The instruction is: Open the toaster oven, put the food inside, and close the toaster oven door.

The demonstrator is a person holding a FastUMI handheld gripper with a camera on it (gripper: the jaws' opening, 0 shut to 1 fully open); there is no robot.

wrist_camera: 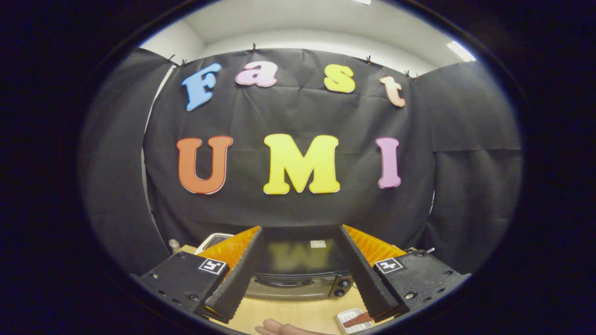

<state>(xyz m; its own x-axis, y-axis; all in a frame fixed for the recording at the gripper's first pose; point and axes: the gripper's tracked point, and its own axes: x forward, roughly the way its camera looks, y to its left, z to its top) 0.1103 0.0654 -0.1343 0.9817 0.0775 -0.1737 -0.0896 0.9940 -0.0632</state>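
A black toaster oven (298, 270) stands on the wooden table (288, 314) beyond my gripper (300, 232), seen between the two fingers. Its door is shut, with the handle across the front and two knobs (343, 287) at its right. My gripper hangs above the table, open wide, with nothing between its fingers. A small white tray (351, 321) holding a reddish piece of food lies on the table below the right finger, in front of the oven.
A person's hand (279, 328) rests on the table at the near edge. A white object (215, 240) and a small bottle top (174, 244) stand behind the left finger beside the oven. Black cloth walls close the booth behind.
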